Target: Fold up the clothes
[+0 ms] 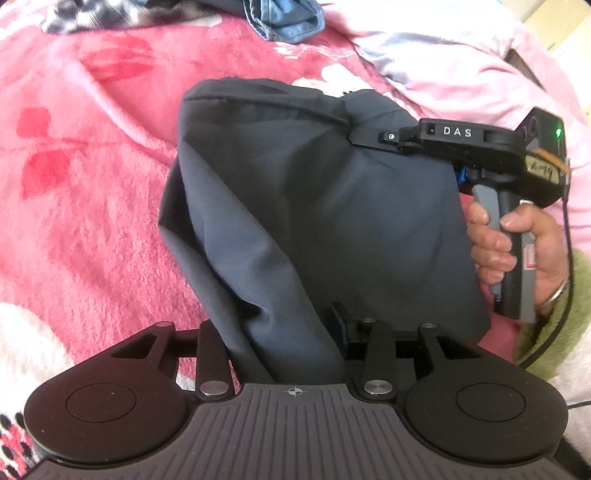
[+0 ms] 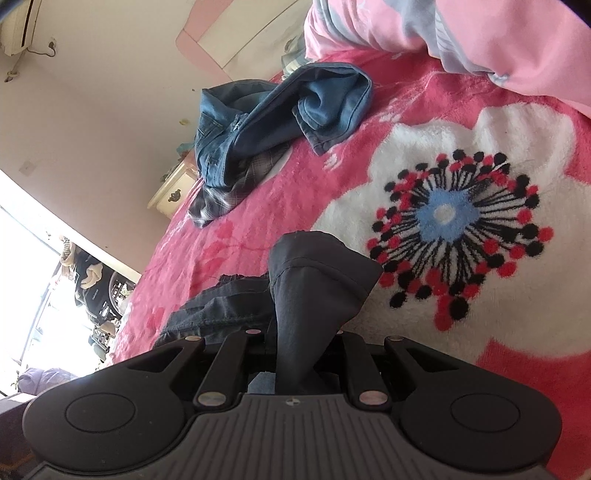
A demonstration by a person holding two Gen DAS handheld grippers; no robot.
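The left gripper (image 1: 291, 354) has its fingers pressed together on a fold of the dark grey garment (image 1: 314, 206), which rises straight out from between them and fills the space ahead. To the left of this gripper, and beyond the cloth, lies the pink floral blanket (image 1: 92, 155). Far ahead, past the garment's upper hem, sit a checked cloth (image 1: 99, 14) and a pair of blue jeans (image 1: 291, 22), touching each other. Ahead and to the right, the right gripper (image 1: 364, 134) pinches the garment's upper right edge, and the person's right hand (image 1: 517, 247) wraps around its grey handle just beside the hanging cloth. In the right wrist view, the right gripper (image 2: 295, 354) is likewise clamped on the same garment (image 2: 314, 280), which bunches up directly ahead of its fingers, while more of the dark fabric lies crumpled on the blanket (image 2: 258, 206) just ahead to the left. Farther ahead, the jeans (image 2: 277, 114) rest on top of the checked cloth (image 2: 236, 184). To the right of the gripper spreads the blanket's large white flower (image 2: 454, 214).
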